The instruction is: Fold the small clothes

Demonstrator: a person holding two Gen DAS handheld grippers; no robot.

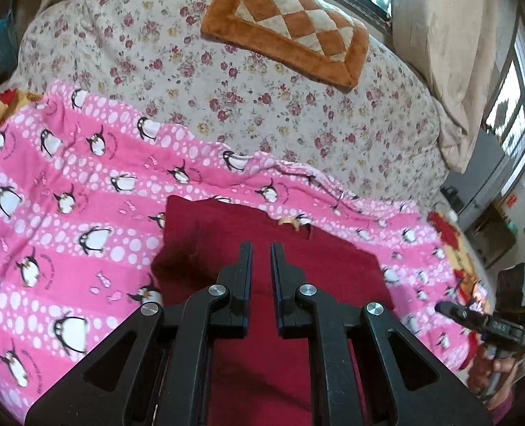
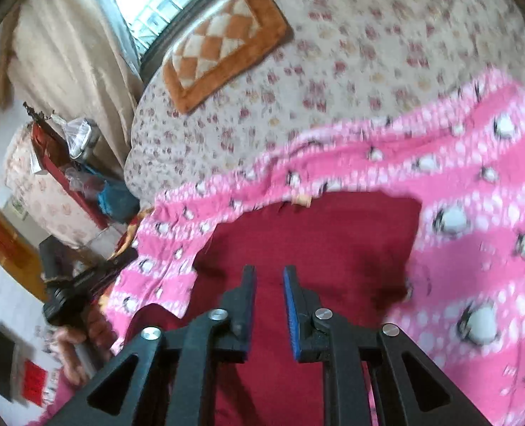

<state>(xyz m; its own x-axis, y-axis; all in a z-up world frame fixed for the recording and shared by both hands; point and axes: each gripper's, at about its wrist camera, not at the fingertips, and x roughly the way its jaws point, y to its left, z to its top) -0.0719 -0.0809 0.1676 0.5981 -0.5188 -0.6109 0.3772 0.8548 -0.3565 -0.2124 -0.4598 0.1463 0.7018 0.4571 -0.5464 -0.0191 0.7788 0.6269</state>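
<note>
A dark red garment (image 1: 273,266) lies flat on a pink blanket (image 1: 67,213), its cloth smooth and matte, its far edge fairly straight with a small tan tag (image 1: 290,220) at the middle of it. In the right wrist view the same red cloth (image 2: 315,248) spreads as a broad squarish patch, with a strip trailing toward the near left corner.

The blanket is fleecy, striped in two pinks, dotted white and printed with penguins. Beyond it runs a quilted bedspread (image 1: 262,106) with small rose flowers, and on that sits a plush orange cushion (image 1: 291,25) with a cream diamond pattern. Beige curtains (image 1: 450,35) hang by the window.

The left gripper (image 1: 261,248) hovers over the garment, its black fingers a narrow gap apart, nothing between them. The right gripper (image 2: 269,271) — blue-padded inside — is likewise parted and empty above the red cloth.
</note>
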